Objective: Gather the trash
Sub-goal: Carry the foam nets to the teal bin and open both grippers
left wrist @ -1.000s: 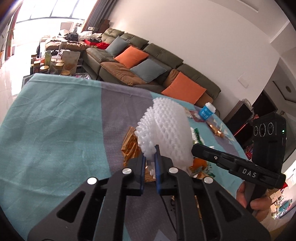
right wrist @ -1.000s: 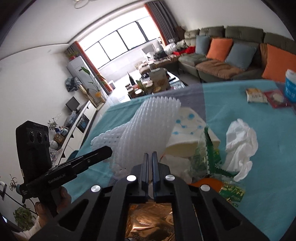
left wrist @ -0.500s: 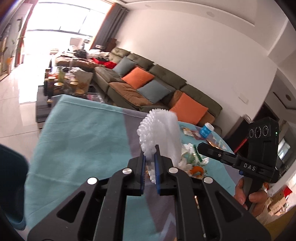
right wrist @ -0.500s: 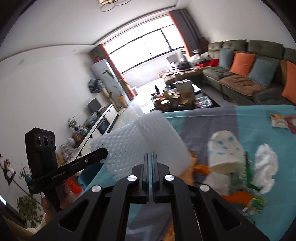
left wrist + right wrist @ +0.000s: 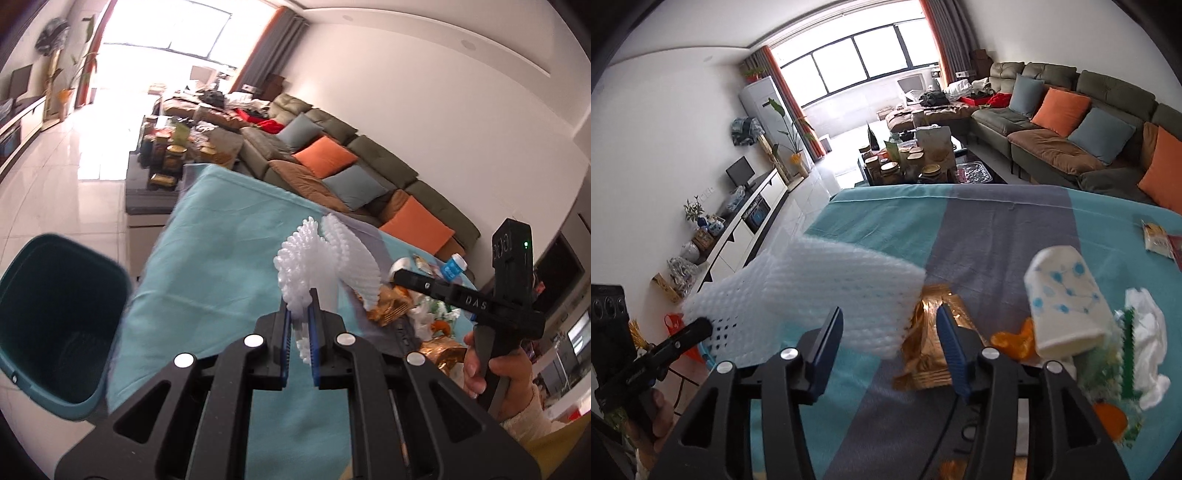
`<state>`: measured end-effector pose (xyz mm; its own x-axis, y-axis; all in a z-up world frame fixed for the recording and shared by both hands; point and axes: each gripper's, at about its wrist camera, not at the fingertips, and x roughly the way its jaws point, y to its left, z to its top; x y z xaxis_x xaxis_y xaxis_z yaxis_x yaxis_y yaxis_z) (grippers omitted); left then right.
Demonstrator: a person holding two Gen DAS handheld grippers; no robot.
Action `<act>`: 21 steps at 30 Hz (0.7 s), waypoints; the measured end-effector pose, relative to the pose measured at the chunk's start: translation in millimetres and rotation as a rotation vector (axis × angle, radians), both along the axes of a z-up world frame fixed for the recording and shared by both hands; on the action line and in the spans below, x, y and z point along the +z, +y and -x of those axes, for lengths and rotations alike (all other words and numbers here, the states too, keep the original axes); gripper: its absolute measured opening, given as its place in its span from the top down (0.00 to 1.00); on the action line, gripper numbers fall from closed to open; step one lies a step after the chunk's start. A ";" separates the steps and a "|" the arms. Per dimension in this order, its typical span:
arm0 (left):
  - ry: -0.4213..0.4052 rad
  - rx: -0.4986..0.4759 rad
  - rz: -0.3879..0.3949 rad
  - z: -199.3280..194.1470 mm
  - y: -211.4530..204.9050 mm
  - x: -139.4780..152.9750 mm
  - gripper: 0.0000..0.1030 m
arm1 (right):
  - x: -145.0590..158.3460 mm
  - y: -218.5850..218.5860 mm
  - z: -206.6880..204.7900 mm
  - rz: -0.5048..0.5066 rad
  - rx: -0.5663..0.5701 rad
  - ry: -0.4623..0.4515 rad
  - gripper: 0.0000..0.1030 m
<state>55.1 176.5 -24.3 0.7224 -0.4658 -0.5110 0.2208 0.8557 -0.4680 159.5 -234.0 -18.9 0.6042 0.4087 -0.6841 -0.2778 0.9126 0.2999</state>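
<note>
My left gripper (image 5: 299,301) is shut on a white foam net (image 5: 332,258), held up over the left part of the teal and grey tablecloth (image 5: 221,258). A dark teal bin (image 5: 55,325) stands on the floor just left of the table. In the right wrist view the foam net (image 5: 820,291) hangs from the left gripper (image 5: 701,326). My right gripper (image 5: 888,328) has its jaws opening, with nothing pressed between them. Beyond it lie a gold wrapper (image 5: 931,343), a dotted paper cup (image 5: 1067,299), orange peel (image 5: 1015,339) and a white tissue (image 5: 1148,339).
A blue-capped bottle (image 5: 452,266) and snack packets (image 5: 1156,236) lie at the table's far right. Behind the table are a low coffee table with jars (image 5: 916,162) and a sofa (image 5: 1089,122) with cushions. Tiled floor (image 5: 74,184) surrounds the bin.
The left gripper carried the foam net leftward, away from the trash pile, and the bin came into view. The right gripper's jaws went from shut to apart.
</note>
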 end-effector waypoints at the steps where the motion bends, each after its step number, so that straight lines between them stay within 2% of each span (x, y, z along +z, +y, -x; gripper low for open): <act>1: 0.004 0.015 0.001 1.2 7.1 -1.1 0.92 | -1.7 4.8 -3.7 0.010 0.008 0.004 0.50; 10: 0.017 0.090 -0.018 14.8 34.1 -5.6 0.92 | -16.6 60.5 -13.2 0.077 0.150 0.028 0.50; 19: 0.038 0.130 -0.022 27.9 52.4 -18.4 0.92 | -39.7 109.0 -10.4 0.205 0.266 0.064 0.50; 21: 0.042 0.138 -0.018 28.1 54.8 -20.6 0.92 | -42.7 113.5 -8.2 0.235 0.280 0.052 0.53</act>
<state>27.1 231.3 -44.9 0.7570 -0.3539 -0.5493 0.0808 0.8849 -0.4588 167.8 -120.5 -61.6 0.4531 0.3815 -0.8057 -0.5166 0.8490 0.1115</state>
